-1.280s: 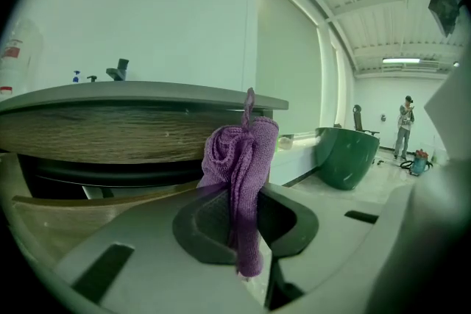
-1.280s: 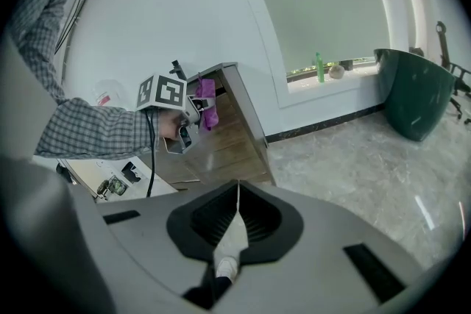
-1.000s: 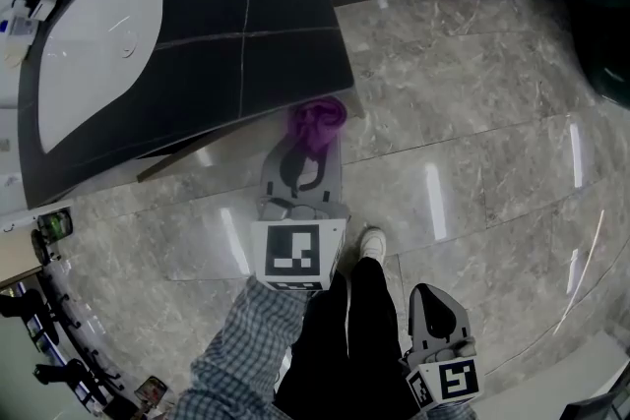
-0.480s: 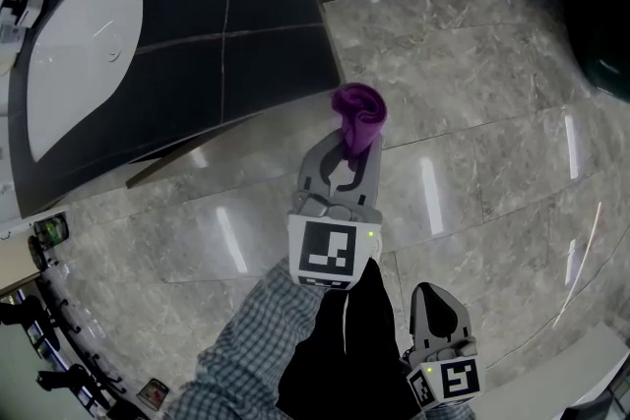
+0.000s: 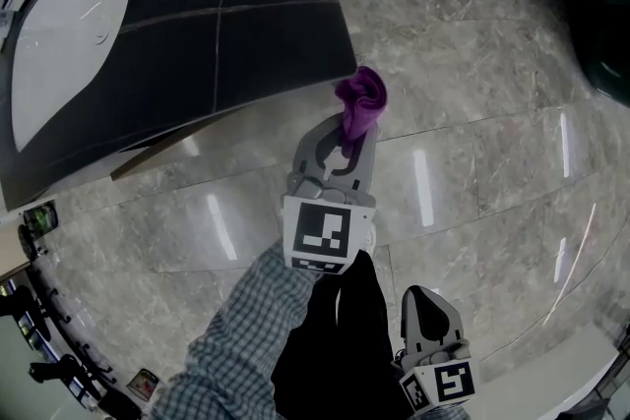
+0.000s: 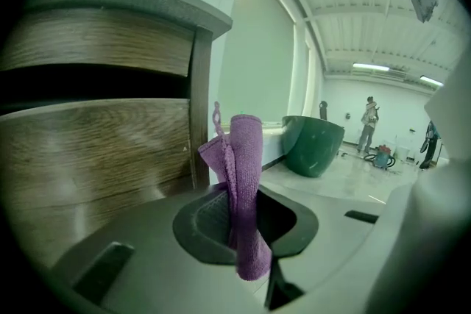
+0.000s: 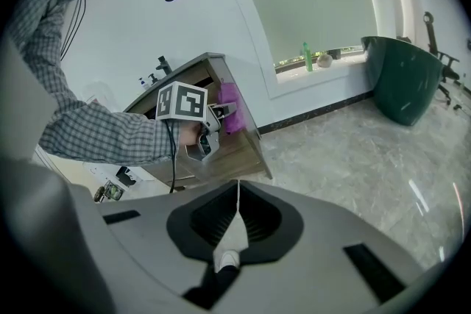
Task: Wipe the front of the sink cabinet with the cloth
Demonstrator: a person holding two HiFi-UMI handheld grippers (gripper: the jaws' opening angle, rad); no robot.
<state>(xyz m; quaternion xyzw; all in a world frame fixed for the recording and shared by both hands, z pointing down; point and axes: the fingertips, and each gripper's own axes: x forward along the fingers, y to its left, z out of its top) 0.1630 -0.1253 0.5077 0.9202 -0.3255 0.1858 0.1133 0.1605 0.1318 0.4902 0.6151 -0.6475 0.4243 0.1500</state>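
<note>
Left tool (image 5: 346,145), clamped on purple cloth (image 5: 360,103), has swung rightward off the sink cabinet (image 6: 96,151) corner: stroke apparently ended. Right tool (image 5: 428,302) closed, empty, lower right.

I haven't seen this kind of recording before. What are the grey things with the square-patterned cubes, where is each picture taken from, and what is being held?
There is no robot here. A person holds a two-jaw tool in each hand, and the patterned cubes are part of those tools. The head view comes from a camera on the person's head, looking down at the marble floor, a checked sleeve and the dark-topped sink cabinet. The other two pictures come from cameras riding on each tool, looking along its jaws. The left tool is shut on a purple cloth, held near the corner of the cabinet's wooden front. Whether the cloth touches the wood isn't clear. The right tool hangs low beside the person's leg, jaws together, holding nothing.
</note>
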